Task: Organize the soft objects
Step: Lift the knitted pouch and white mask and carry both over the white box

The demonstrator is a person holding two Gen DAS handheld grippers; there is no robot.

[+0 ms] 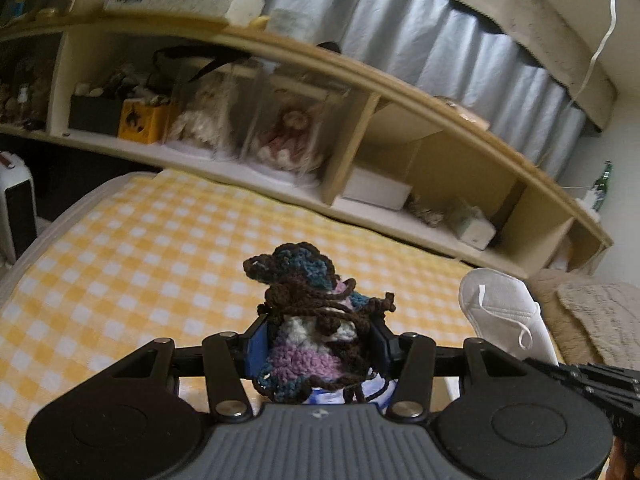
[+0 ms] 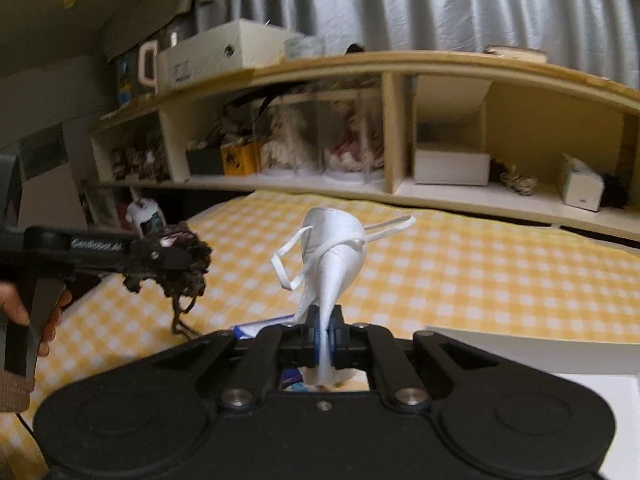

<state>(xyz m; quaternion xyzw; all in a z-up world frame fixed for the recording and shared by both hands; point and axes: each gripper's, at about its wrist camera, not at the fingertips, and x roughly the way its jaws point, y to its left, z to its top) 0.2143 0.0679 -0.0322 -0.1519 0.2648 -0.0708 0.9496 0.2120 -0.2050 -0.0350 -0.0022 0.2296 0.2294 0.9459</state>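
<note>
Left gripper: pinching a crocheted yarn piece in brown, teal, lilac and white, bunched between the blue pads, loose brown strands trailing out. Held in the air above the bed with the yellow-and-white checked cover; not touching it.

Right gripper: pressed together on a folded edge of a white fabric face mask with elastic ear loops. Mask stands up out of the jaws, loops hanging free, also above the bed. From the left wrist view the mask sits just to the right of the yarn piece, apart from it.

Judgement: both items are in transit and no destination is evident. A white flat surface shows at lower right of the right wrist view; whether it is a box or a lid, cannot tell.

Technique notes for the carry and placement:
- Yarn grip looks broad and secure; the dangling strands could snag on the other gripper or drag, so keep the two apart.
- Mask is held by a thin edge only; it may slip or flop, so move it slowly and lower it until it rests before releasing.
- Set one item down at a time.

Writing: white lettering on the left gripper's arm in the right wrist view, blurred; reads roughly "GenRobot.AI", uncertain. A white box on top of the wooden headboard shelf carries a label, illegible.
</note>
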